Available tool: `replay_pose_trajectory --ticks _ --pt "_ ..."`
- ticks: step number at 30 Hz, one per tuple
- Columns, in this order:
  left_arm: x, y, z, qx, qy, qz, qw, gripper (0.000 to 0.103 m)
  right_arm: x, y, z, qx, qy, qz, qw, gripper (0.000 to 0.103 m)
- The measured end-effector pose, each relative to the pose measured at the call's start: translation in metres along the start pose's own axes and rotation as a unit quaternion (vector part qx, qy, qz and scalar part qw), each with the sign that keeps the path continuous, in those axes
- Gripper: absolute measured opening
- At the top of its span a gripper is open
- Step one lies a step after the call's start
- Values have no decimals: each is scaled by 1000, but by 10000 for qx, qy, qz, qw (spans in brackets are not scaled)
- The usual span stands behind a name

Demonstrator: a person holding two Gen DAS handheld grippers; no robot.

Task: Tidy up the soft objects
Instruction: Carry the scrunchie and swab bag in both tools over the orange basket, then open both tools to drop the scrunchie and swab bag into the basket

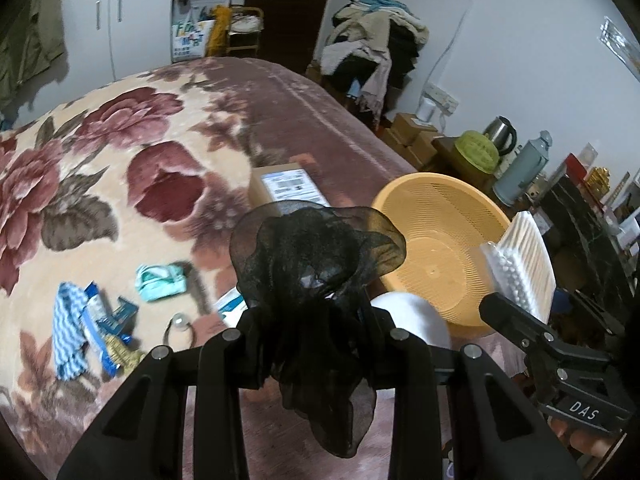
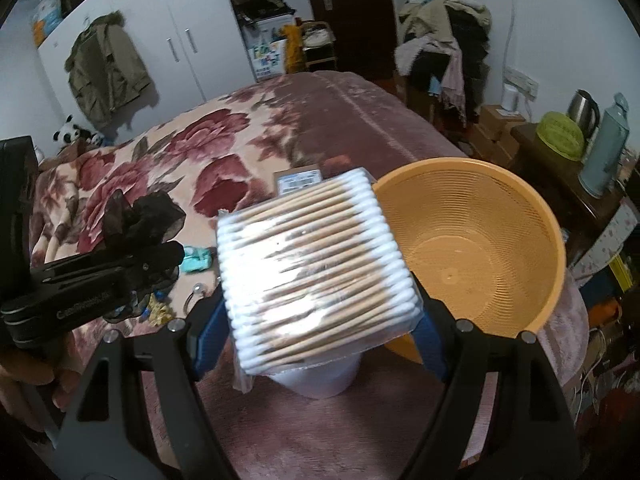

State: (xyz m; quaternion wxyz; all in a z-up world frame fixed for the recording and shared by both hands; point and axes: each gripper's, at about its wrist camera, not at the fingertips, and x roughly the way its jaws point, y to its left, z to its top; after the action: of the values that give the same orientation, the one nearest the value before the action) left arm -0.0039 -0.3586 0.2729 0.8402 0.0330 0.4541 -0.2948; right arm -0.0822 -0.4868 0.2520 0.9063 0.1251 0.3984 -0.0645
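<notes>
My left gripper point(image 1: 310, 320) is shut on a black sheer scrunchie point(image 1: 316, 264) and holds it above the bed, left of the orange plastic basket point(image 1: 440, 240). The scrunchie also shows in the right wrist view point(image 2: 140, 216). My right gripper point(image 2: 320, 308) is shut on a clear pack of cotton swabs point(image 2: 316, 268), held just left of the basket point(image 2: 480, 256). The pack also shows in the left wrist view point(image 1: 524, 260). The basket looks empty.
On the floral blanket point(image 1: 120, 160) lie a teal cloth point(image 1: 160, 282), a blue striped cloth point(image 1: 68, 328), snack packets point(image 1: 112, 328), a hair tie point(image 1: 180, 328), a cardboard box point(image 1: 288, 188) and a white round object point(image 1: 412, 320). A side table with a kettle point(image 1: 500, 136) stands at right.
</notes>
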Motion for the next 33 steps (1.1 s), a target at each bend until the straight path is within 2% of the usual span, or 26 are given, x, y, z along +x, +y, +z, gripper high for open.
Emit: replay_pose_trajectory --ticks 17,27,33 --pt "41 -76 24 571 293 -275 9976 34 2 -69 1 721 80 -490 9962 79" --pt "62 -106 25 791 503 -417 9947 35 5 -94 -3 935 169 -683 9931 79" --pt "75 -114 26 755 650 -518 9937 35 9 -110 -4 1146 241 -716 9905 79"
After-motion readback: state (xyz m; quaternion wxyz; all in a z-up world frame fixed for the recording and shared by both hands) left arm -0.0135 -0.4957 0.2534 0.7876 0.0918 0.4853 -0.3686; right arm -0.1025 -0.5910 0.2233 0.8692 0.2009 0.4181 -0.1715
